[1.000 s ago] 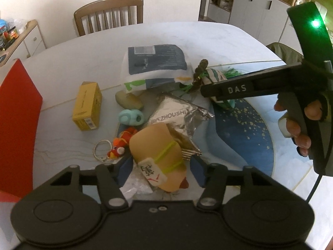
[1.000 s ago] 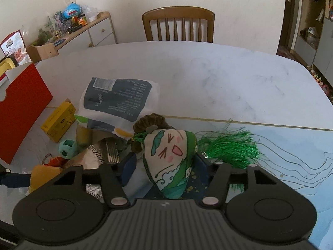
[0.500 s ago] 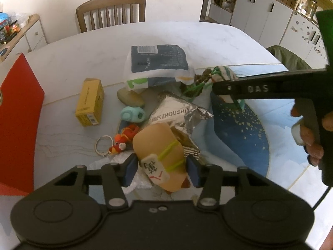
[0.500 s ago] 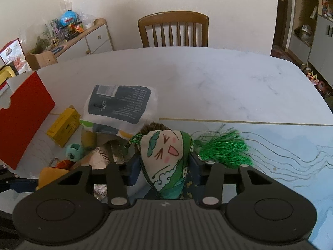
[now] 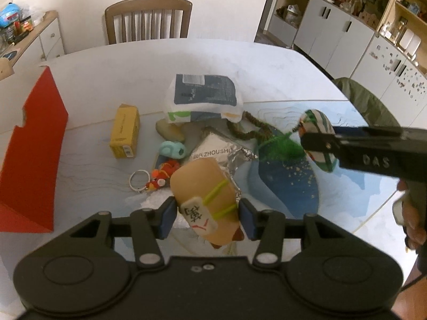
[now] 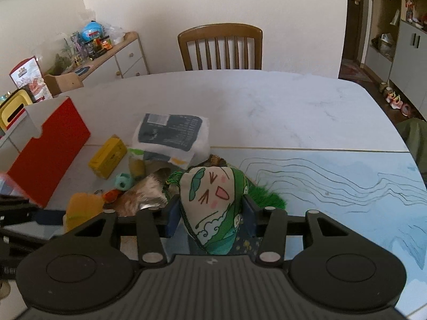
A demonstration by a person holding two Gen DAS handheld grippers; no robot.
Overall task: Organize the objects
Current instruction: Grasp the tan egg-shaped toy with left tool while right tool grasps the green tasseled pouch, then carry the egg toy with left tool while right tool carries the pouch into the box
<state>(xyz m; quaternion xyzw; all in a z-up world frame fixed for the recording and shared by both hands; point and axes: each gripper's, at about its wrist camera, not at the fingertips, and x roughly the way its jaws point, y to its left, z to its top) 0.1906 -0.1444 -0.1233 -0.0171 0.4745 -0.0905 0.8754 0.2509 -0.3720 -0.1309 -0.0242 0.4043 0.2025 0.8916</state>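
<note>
1. The left gripper [image 5: 207,213] is clamped on a tan plush toy [image 5: 205,186] bound with yellow-green bands and bearing a small white tile with a red and black character. The toy hangs between the blue pads at 6 o'clock in the left wrist view, raised off the table.

2. The right gripper [image 6: 210,214] is clamped on a cloth sachet [image 6: 213,202] printed with a cartoon face, with a green tassel [image 6: 267,196] trailing at its 3 o'clock side. In the left wrist view the sachet sits at 3 o'clock, lifted above the blue mat [image 5: 288,184].

3. Left on the white table [image 6: 267,101], clustered around the centre of the left wrist view: a silver foil packet [image 5: 221,149], a teal ring-shaped toy [image 5: 173,149], a red and orange keychain charm [image 5: 162,176] with its metal ring, a beige stone-like piece [image 5: 168,130], a brown braided cord [image 5: 248,128], a yellow box [image 5: 125,130] at 10 o'clock, and a white and navy pouch [image 5: 205,98] at 12 o'clock.

4. A red open box [image 5: 32,154] stands at 9 o'clock, apart from the pile. It is probably where things go, though its inside is not visible.

5. Judged from this, the tidying is at an early stage: two things are picked up and carried, none is seen put away, and most of the pile is untouched.

6. A wooden chair [image 6: 220,48] stands behind the table at 12 o'clock.
</note>
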